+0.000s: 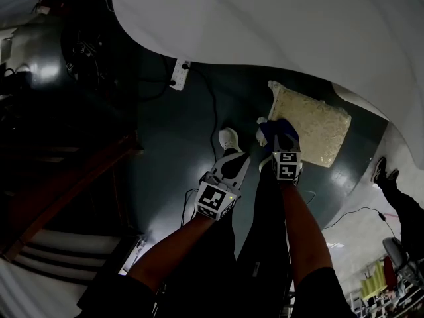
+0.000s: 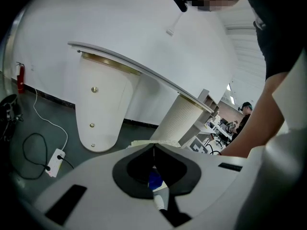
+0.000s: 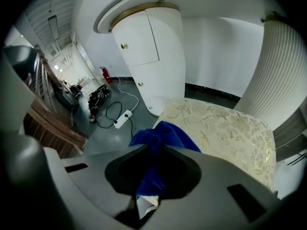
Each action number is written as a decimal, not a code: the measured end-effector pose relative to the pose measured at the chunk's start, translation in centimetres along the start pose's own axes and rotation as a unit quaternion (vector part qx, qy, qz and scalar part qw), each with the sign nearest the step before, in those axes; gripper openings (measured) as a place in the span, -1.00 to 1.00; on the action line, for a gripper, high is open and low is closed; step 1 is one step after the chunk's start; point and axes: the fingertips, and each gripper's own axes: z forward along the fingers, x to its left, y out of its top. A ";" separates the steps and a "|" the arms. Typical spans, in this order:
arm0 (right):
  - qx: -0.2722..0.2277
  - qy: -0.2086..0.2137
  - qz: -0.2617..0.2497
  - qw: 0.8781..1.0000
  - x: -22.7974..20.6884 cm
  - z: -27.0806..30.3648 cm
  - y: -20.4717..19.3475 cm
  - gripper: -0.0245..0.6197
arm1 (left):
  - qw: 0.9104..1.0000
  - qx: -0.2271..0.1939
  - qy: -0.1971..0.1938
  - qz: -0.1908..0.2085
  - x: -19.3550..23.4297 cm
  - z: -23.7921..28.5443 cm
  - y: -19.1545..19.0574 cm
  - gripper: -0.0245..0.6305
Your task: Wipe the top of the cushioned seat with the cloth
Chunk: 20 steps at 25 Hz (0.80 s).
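The cushioned seat [image 1: 317, 130] is a cream, leaf-patterned pad low on the dark floor, under the edge of a white table. My right gripper [image 1: 281, 144] is shut on a bunched blue cloth [image 1: 279, 130] at the seat's near left edge. In the right gripper view the cloth [image 3: 163, 134] sticks out past the closed jaws of this gripper [image 3: 154, 150] and overlaps the seat's [image 3: 230, 133] near corner. I cannot tell whether cloth and seat touch. My left gripper [image 1: 233, 158] hangs to the left over the floor; in its own view this gripper [image 2: 154, 150] is shut with nothing in it.
A large white tabletop [image 1: 278, 25] on ribbed white pedestals [image 3: 153, 56] overhangs the seat. A power strip [image 1: 179, 73] and cables lie on the floor to the left. Dark wooden steps [image 1: 59, 191] fill the left side. Another person's leg [image 1: 397, 197] is at the right.
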 end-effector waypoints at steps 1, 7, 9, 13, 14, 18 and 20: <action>0.000 0.001 -0.005 1.000 -0.1 0.1 -0.2 -0.70 | 1.000 0.000 -0.001 -0.002 -0.3 0.2 -0.1 -0.88; 0.009 -0.015 0.006 1.000 -1.2 -0.7 -0.3 -0.70 | 1.000 0.008 -0.010 0.002 -2.7 1.2 -0.9 -0.88; 0.013 -0.017 0.005 1.000 -1.6 -0.7 -0.6 -0.70 | 1.000 0.006 -0.011 0.005 -3.5 1.7 -0.7 -0.88; 0.023 -0.022 0.004 0.999 -2.4 -1.0 -1.2 -0.70 | 1.000 0.001 -0.013 0.004 -4.3 2.6 -0.1 -0.88; 0.024 -0.024 0.007 0.999 -2.6 -1.2 -1.2 -0.70 | 1.000 0.002 -0.013 0.004 -4.4 2.8 -0.1 -0.88; 0.022 -0.029 0.011 0.999 -3.8 -1.7 -1.8 -0.70 | 1.000 0.008 -0.015 0.012 -4.9 2.9 -0.3 -0.88; 0.019 -0.028 0.006 0.999 -4.3 -2.3 -1.6 -0.70 | 1.000 0.010 -0.017 0.021 -5.4 3.0 -0.4 -0.88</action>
